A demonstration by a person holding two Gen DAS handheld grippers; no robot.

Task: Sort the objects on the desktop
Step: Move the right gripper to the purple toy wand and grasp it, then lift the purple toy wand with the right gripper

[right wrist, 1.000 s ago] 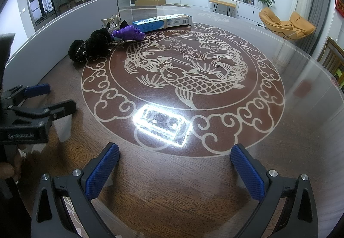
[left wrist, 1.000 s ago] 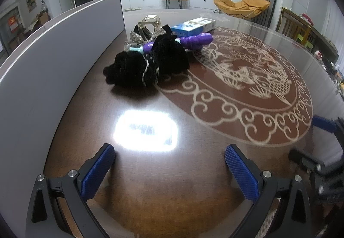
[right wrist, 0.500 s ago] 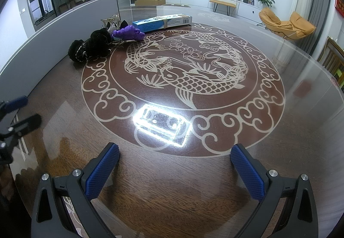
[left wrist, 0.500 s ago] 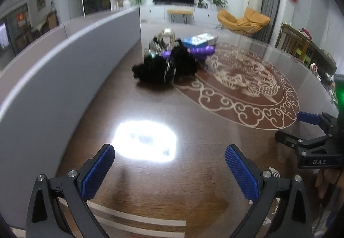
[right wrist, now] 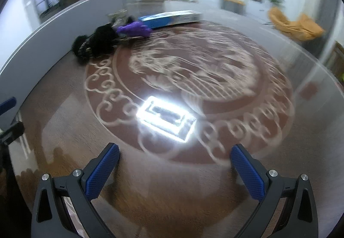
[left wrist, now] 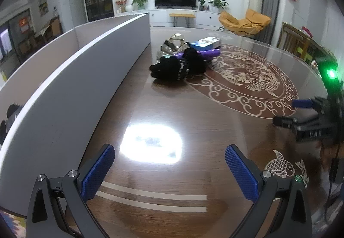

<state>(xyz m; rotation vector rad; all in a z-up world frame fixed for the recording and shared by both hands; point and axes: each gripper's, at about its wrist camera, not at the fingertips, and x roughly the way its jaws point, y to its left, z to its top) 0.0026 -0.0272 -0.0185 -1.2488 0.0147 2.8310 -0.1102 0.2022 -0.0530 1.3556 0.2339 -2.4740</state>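
The left gripper (left wrist: pixel 169 170) and right gripper (right wrist: pixel 175 170) hover with jaws spread wide, empty. On the surface (left wrist: pixel 172 113), black gloves (left wrist: pixel 178 65), a purple tool (left wrist: pixel 206 53) and a blue box (left wrist: pixel 205 42) cluster beside the grey partition (left wrist: pixel 86 78).

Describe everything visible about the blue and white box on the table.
The blue and white box is a long, flat carton, seemingly printed cardboard, blue along its side and white on top; the print is too blurred to read. It lies flat and closed at the far end of the pile, on the glossy table. The purple object lies against its near end. Both the left gripper and the right gripper are open, far from it.
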